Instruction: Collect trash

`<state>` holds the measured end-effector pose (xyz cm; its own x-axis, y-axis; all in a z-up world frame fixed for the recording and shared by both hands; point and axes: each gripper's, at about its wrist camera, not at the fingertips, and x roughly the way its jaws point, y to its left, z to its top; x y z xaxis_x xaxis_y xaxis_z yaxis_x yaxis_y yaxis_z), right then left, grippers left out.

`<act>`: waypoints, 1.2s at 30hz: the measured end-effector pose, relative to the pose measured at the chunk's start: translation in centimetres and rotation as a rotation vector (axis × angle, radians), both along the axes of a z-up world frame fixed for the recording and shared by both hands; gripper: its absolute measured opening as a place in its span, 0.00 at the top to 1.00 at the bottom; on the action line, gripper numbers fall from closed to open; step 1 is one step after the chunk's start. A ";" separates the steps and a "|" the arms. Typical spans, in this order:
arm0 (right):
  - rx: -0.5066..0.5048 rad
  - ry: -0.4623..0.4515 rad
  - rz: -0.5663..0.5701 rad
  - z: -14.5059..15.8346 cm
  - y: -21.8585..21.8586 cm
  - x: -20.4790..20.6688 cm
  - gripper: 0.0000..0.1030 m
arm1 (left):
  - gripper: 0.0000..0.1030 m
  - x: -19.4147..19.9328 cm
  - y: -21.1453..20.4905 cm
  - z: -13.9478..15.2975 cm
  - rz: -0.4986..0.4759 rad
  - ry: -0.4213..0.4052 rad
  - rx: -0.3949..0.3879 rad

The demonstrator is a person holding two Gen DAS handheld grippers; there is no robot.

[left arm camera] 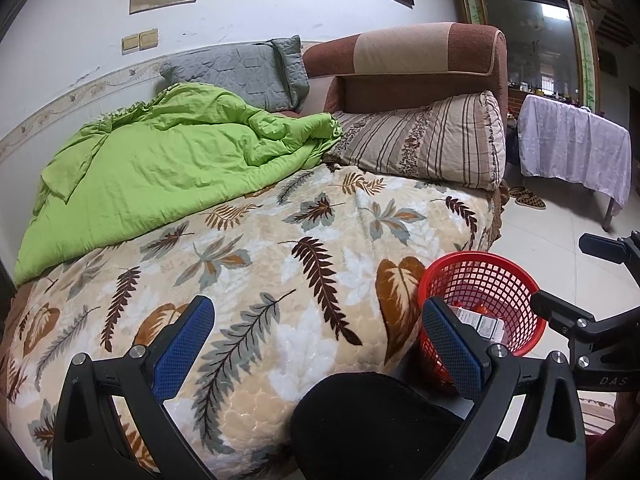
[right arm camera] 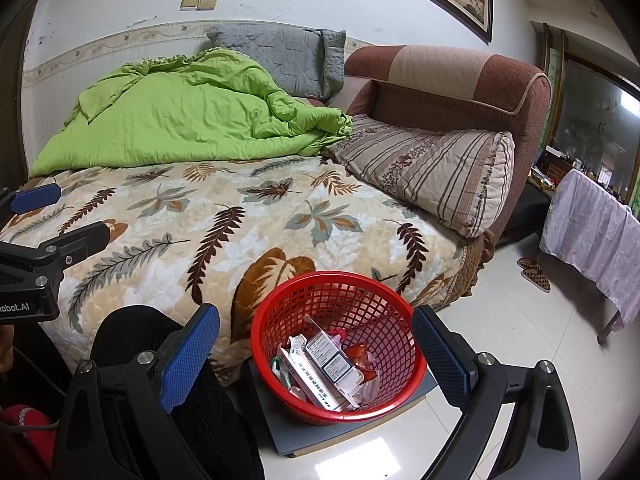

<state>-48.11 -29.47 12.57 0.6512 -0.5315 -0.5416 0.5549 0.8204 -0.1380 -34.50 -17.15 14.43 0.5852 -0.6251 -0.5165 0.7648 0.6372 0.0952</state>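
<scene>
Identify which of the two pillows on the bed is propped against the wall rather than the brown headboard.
The grey quilted pillow, standing behind the crumpled green quilt. The other, the beige brown-striped pillow, leans against the brown upholstered headboard.

"DAS" on right tongs [left arm camera: 596, 344]; "obot.AI" on left tongs [right arm camera: 36, 280]

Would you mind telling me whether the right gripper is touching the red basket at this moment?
Apart. In the right wrist view, the right gripper is open, its fingers flanking the red basket, with floor and grey board visible between each and the rim.
</scene>
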 end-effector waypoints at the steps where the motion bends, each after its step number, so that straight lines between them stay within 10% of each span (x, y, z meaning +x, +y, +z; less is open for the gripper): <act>1: 0.000 0.000 0.000 0.0 0.0 0.0 0.04 | 0.00 0.0 0.0 0.0 0.001 -0.002 0.002; 36: 0.003 0.001 0.001 0.0 -0.1 0.1 0.04 | 0.00 -0.3 -0.2 -0.1 -0.009 -0.005 0.011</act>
<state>-48.04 -29.53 12.52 0.6513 -0.5292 -0.5438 0.5538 0.8214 -0.1361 -34.82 -17.36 14.29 0.5826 -0.6243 -0.5203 0.7697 0.6295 0.1065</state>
